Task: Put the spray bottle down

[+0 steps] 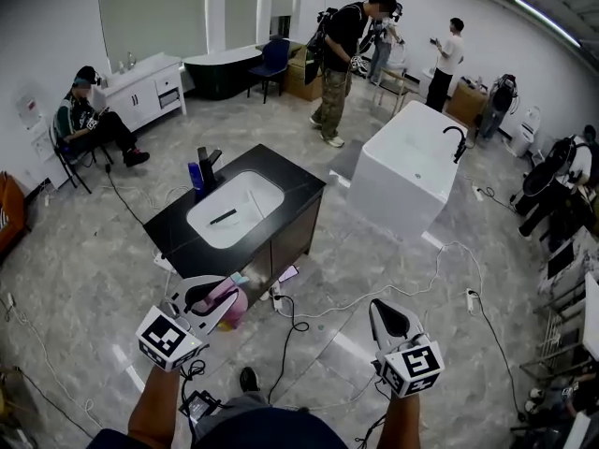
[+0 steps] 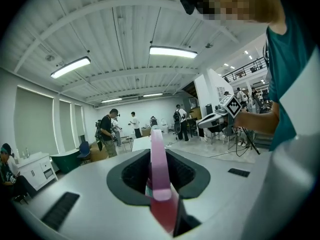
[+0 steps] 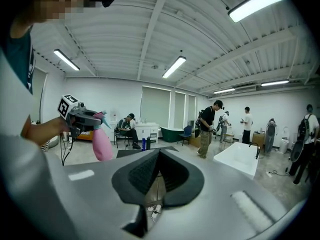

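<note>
Spray bottle (image 1: 230, 302): rounded pink body, slightly see-through; pink trigger head with a small teal nozzle tip, clearest in the right gripper view (image 3: 102, 145); a pale band sits at the neck where it passes between the jaws in the left gripper view.

Writing: any print on the bottle is too blurred to read; the only clear patterns are the black-and-white square markers on each gripper's cube.

Left gripper (image 1: 211, 302): jaws closed on the spray bottle's upper part; in its own view the pink part runs straight down the centre line, pressed by a black pad on either side; the body hangs below the jaws, clear of the floor (image 1: 94, 260).

Position: bottle held in the air just in front of the near corner of the black surface (image 1: 299, 195), not touching it; the white sink basin (image 1: 251, 193) is set into that surface, with a blue bottle (image 1: 196, 176) standing at its far left edge.

Right gripper (image 1: 382, 309): jaws brought together at the tips, nothing between them; only floor shows through the slit behind the tips; it is held level with the left gripper and well apart from the bottle.
</note>
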The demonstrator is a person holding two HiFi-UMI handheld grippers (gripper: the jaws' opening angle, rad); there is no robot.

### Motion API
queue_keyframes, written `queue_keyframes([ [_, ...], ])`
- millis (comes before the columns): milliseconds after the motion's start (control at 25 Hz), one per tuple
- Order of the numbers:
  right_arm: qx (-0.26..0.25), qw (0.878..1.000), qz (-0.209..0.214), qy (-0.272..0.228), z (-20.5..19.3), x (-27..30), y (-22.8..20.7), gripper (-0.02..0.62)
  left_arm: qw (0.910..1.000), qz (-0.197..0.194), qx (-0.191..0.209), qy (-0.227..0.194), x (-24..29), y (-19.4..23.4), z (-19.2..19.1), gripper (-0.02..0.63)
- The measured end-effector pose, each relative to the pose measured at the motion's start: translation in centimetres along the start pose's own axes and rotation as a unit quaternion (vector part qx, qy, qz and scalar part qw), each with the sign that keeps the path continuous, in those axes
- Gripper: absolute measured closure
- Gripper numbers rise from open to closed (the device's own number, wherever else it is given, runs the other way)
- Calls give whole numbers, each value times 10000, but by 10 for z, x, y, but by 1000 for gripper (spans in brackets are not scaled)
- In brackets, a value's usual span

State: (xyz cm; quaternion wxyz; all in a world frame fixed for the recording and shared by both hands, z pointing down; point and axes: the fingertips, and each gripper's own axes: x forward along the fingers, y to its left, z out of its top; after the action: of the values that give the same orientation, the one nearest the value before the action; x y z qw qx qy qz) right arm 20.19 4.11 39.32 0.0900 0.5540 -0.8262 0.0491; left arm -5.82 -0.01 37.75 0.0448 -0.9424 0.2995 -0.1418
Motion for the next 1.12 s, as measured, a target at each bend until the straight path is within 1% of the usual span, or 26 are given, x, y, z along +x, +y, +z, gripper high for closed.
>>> queue_keyframes([
  [280,46,9995,-309,31,8,57,1,585,9995,-304,72,-97,25,67,-7,520],
  [520,9,9983,-583,80,13,92,-5,584,9984,-530,59,-190,46,109,-15,518],
  [640,-18,9978,-654,88,20,109,-2,585,9980,-577,66,-256,52,130,-14,520],
  [840,-88,9983,-556,167,21,135,1,584,9981,-538,-8,-287,61,155,-22,520],
  [1000,-126,9989,-409,164,24,160,-15,585,9988,-376,-36,-300,77,172,-20,520],
  [1120,-145,9996,-187,147,25,179,-30,584,9994,-188,-28,-297,91,180,-14,520],
])
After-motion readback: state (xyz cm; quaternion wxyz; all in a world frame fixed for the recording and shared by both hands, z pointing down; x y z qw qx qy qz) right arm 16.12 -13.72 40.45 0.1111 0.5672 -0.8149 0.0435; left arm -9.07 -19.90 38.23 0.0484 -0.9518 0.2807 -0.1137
